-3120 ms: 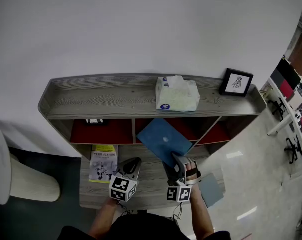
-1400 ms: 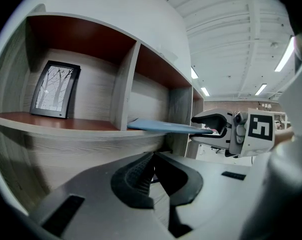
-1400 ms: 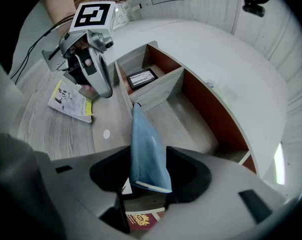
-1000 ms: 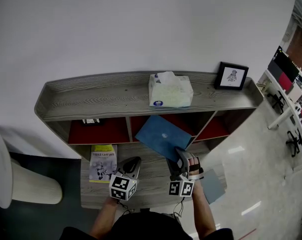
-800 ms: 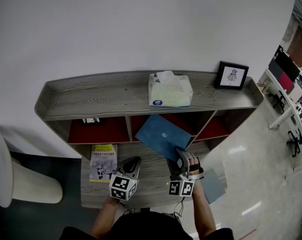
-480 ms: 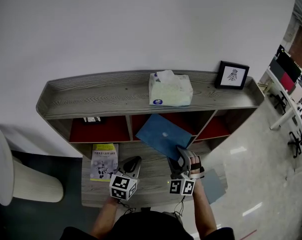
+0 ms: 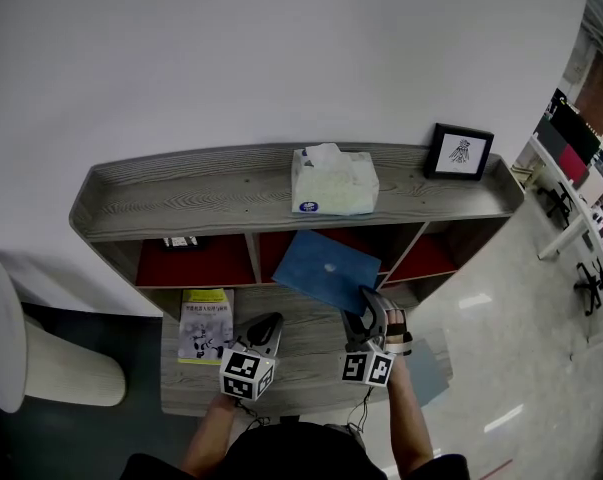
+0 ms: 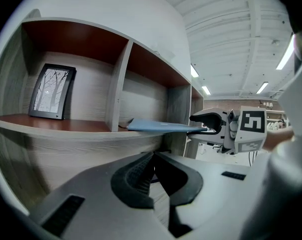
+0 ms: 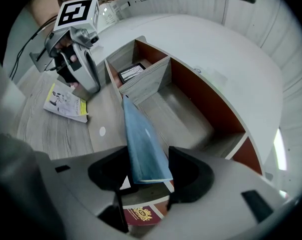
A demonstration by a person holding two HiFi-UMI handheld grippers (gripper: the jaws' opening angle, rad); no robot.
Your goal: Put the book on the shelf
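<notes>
Apparently the placing step is at its end. The blue book [image 7: 326, 268], at the centre of the head view, lies with its far end inside the middle compartment [image 9: 183, 111] of the shelf [image 7: 211, 193]. Its near end sticks out over the worktop [image 7: 301, 363]. The right gripper [image 7: 365, 306] has just been opening its jaws. They stand apart with the book's near end loose between them and no pad pressing it. The left gripper [image 7: 265, 326], at lower centre-left, hovers with its jaws closed on nothing. Next, I judge, the right gripper should draw straight back off the book, or nudge the protruding end deeper, without dragging it out.
</notes>
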